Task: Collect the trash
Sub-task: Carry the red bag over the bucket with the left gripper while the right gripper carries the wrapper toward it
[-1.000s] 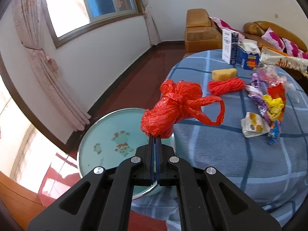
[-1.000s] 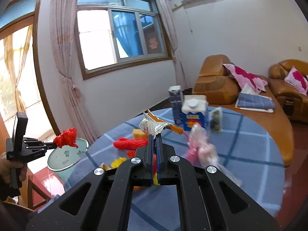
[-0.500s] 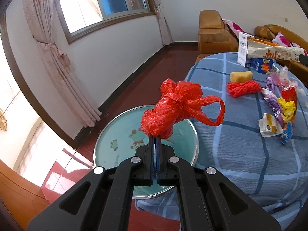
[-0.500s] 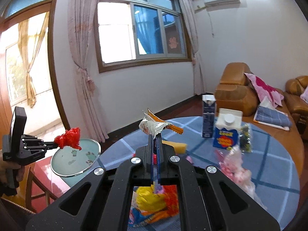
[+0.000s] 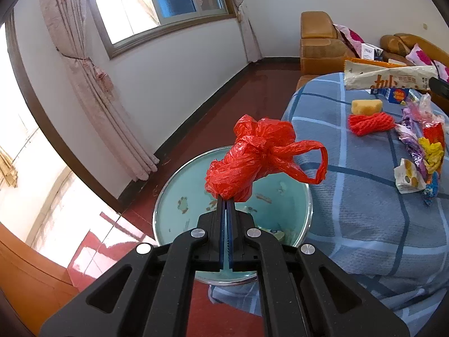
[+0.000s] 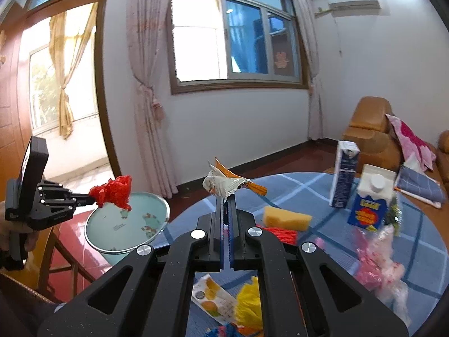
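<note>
Beside the table's edge [image 5: 297, 106], red bag [image 5: 252, 157] pinched in closed left jaws above basin [image 5: 165, 196], wrapper [image 6: 224, 185] clamped in right

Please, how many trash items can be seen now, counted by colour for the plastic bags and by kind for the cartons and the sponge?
Red plastic bag: 1, held in the left gripper
Yellow plastic bag: 1
Pink plastic bag: 1
Cartons: 2, a tall blue-and-white carton and a white-capped carton
Yellow sponge: 1
Total: 6
</note>
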{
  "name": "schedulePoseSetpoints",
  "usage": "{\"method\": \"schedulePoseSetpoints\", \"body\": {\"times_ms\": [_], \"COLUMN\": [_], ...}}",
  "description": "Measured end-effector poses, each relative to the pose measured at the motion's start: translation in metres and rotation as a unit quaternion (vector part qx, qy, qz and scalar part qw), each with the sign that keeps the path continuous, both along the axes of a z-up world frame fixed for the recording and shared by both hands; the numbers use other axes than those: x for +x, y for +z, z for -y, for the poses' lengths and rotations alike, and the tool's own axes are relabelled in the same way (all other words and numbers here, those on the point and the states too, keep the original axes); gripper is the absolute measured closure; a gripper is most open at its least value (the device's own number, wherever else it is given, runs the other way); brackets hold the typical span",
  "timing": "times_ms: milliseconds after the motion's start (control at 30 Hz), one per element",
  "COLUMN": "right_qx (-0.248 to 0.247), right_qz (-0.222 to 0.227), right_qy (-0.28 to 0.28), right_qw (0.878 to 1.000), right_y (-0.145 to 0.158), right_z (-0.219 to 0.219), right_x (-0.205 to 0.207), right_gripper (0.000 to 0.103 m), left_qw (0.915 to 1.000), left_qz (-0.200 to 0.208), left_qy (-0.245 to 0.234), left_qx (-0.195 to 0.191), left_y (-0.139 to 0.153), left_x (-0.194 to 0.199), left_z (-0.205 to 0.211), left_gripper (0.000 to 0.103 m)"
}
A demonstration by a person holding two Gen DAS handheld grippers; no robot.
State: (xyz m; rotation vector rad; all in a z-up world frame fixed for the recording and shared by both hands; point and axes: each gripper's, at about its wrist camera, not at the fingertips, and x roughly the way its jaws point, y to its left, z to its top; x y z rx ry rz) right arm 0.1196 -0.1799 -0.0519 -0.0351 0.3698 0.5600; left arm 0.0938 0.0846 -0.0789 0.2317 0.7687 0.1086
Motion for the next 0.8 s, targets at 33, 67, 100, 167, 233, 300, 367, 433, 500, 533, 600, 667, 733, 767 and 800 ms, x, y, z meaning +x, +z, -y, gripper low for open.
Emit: {"method": "schedulePoseSetpoints", "body": {"times_ms": [33,67,100,167,233,300,367,433,500,533,600,667,733,767,800], "right_qx": [-0.003,-0.007,-0.011,-0.018,-0.026,-0.032,-0.040,-0.048,-0.056,-0.059,-0.063,-0.069,-0.073,-0.074,-0.075], "right_qz": [0.001,0.003,0.004,0.007,0.009,0.012,0.016,0.019,0.022,0.022,0.024,0.028,0.031,0.031,0.032], "right_qy": [0.005,0.012,0.018,0.030,0.040,0.050,0.059,0.070,0.079,0.083,0.092,0.099,0.106,0.109,0.110], "right_qw": [1.000,1.000,1.000,0.999,0.999,0.998,0.997,0.996,0.995,0.995,0.994,0.992,0.991,0.991,0.991], "right_y": [-0.001,-0.002,-0.002,-0.004,-0.005,-0.006,-0.007,-0.009,-0.011,-0.011,-0.012,-0.012,-0.013,-0.014,-0.014], "right_z": [-0.004,-0.008,-0.013,-0.022,-0.030,-0.038,-0.045,-0.052,-0.059,-0.063,-0.070,-0.078,-0.085,-0.089,-0.091], "right_x": [0.001,0.001,0.002,0.002,0.003,0.003,0.003,0.004,0.004,0.005,0.006,0.006,0.008,0.009,0.008], "right_gripper": [0.100,0.100,0.100,0.100,0.100,0.100,0.100,0.100,0.100,0.100,0.100,0.100,0.100,0.100,0.100], "left_qw": [1.0000,1.0000,1.0000,0.9999,0.9999,0.9998,0.9997,0.9997,0.9995,0.9995,0.9994,0.9992,0.9990,0.9990,0.9989], "left_qz": [0.000,0.001,0.001,0.000,0.000,-0.001,-0.001,-0.003,-0.004,-0.005,-0.004,-0.001,0.000,0.000,0.000], "left_qy": [0.001,0.004,0.005,0.009,0.013,0.017,0.019,0.021,0.025,0.027,0.031,0.034,0.037,0.038,0.040], "left_qx": [0.001,0.003,0.004,0.005,0.006,0.009,0.013,0.014,0.016,0.017,0.018,0.021,0.024,0.024,0.024], "left_y": [0.000,0.000,-0.001,-0.001,-0.002,-0.003,-0.004,-0.005,-0.007,-0.008,-0.008,-0.007,-0.007,-0.007,-0.007], "left_x": [-0.001,-0.001,-0.001,-0.001,-0.001,-0.001,0.000,0.000,0.000,0.000,-0.001,-0.002,-0.003,-0.004,-0.003], "left_z": [-0.001,-0.003,-0.004,-0.008,-0.010,-0.012,-0.014,-0.017,-0.018,-0.019,-0.023,-0.025,-0.027,-0.029,-0.029], "left_gripper": [0.102,0.102,0.102,0.102,0.102,0.102,0.102,0.102,0.102,0.102,0.102,0.102,0.102,0.102,0.102]}}
